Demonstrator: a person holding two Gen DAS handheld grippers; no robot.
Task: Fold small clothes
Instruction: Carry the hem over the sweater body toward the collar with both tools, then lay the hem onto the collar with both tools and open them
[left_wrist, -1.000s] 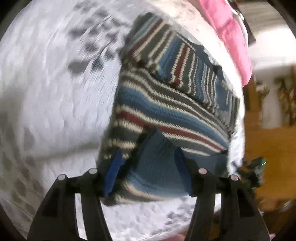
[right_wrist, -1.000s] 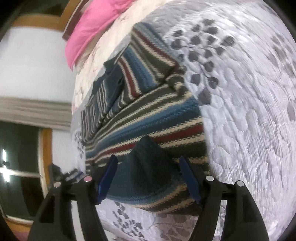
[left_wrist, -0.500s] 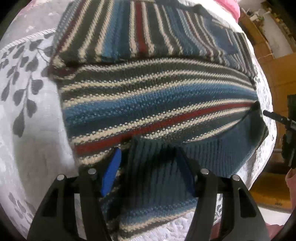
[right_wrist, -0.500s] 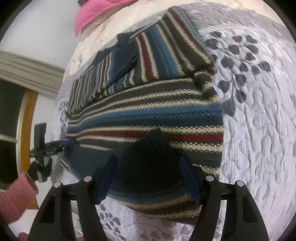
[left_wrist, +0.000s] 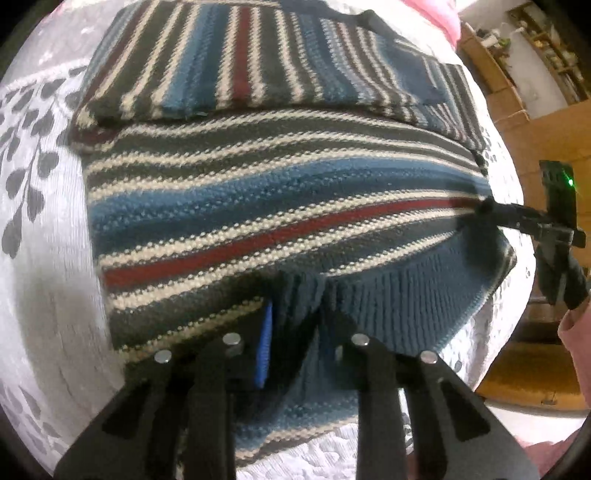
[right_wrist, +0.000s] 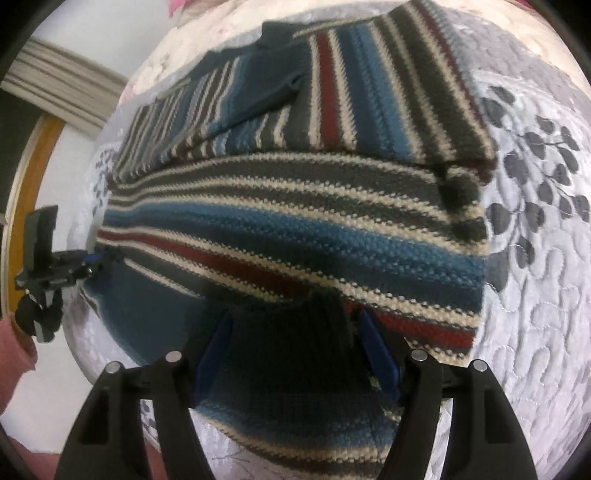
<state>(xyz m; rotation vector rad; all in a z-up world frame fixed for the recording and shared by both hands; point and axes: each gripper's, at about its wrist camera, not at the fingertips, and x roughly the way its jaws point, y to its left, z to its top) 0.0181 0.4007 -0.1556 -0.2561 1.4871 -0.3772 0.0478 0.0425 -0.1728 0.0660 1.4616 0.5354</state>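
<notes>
Partly folded striped sweater (left_wrist: 280, 206) on quilted bedspread (right_wrist: 535, 295) — hem gripped by left claw (left_wrist: 295, 317), right claw (right_wrist: 295, 325).

Leaf-print quilt (right_wrist: 535, 295), perhaps wooden shelves (left_wrist: 546, 48)

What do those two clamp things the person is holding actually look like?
Each tool, left tool and right tool, is a black plastic fork of two angular fingers with blue pads inside and small silver studs on top. A pink sleeve shows at the edge.
</notes>
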